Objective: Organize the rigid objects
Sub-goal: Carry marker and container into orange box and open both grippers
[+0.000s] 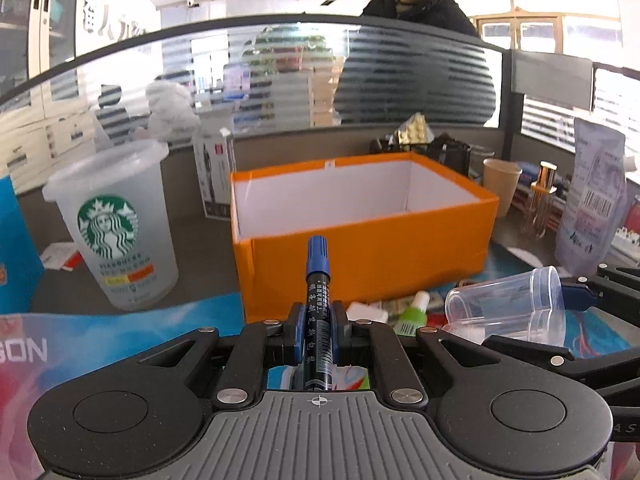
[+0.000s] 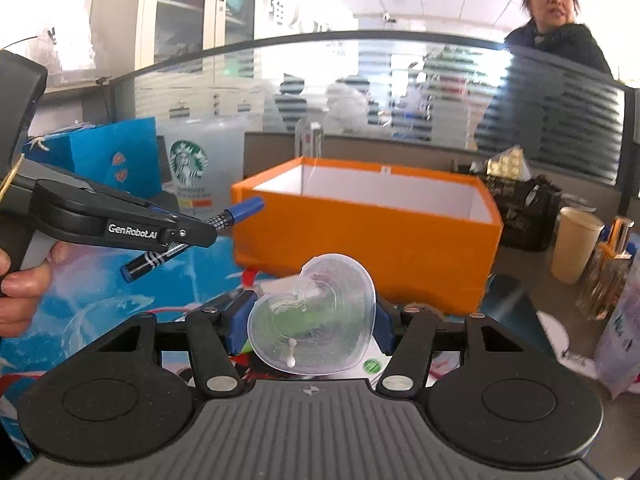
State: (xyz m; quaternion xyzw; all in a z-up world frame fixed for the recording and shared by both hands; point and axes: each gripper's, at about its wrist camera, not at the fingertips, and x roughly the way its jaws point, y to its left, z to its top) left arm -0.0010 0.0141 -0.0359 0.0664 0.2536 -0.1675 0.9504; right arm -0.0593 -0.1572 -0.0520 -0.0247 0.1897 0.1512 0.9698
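Note:
A blue-capped black marker (image 1: 318,276) sticks forward out of my left gripper (image 1: 318,320), which is shut on its barrel. The marker's cap points at the near wall of the open orange box (image 1: 360,256), whose white inside shows nothing. To the right, my right gripper (image 1: 552,316) holds a clear plastic cup (image 1: 508,304) on its side. In the right wrist view this gripper (image 2: 312,320) is shut on the heart-shaped cup (image 2: 320,312), in front of the orange box (image 2: 360,240). The left gripper (image 2: 192,232) with the marker (image 2: 244,208) hangs at the left, held by a hand.
A frosted Starbucks cup (image 1: 112,224) and a blue bag (image 2: 112,160) stand left of the box. A paper cup (image 2: 576,240) and a printed pouch (image 1: 592,192) stand to its right. Small items, including a green bottle (image 1: 412,312), lie on the mat. A person stands behind the glass partition.

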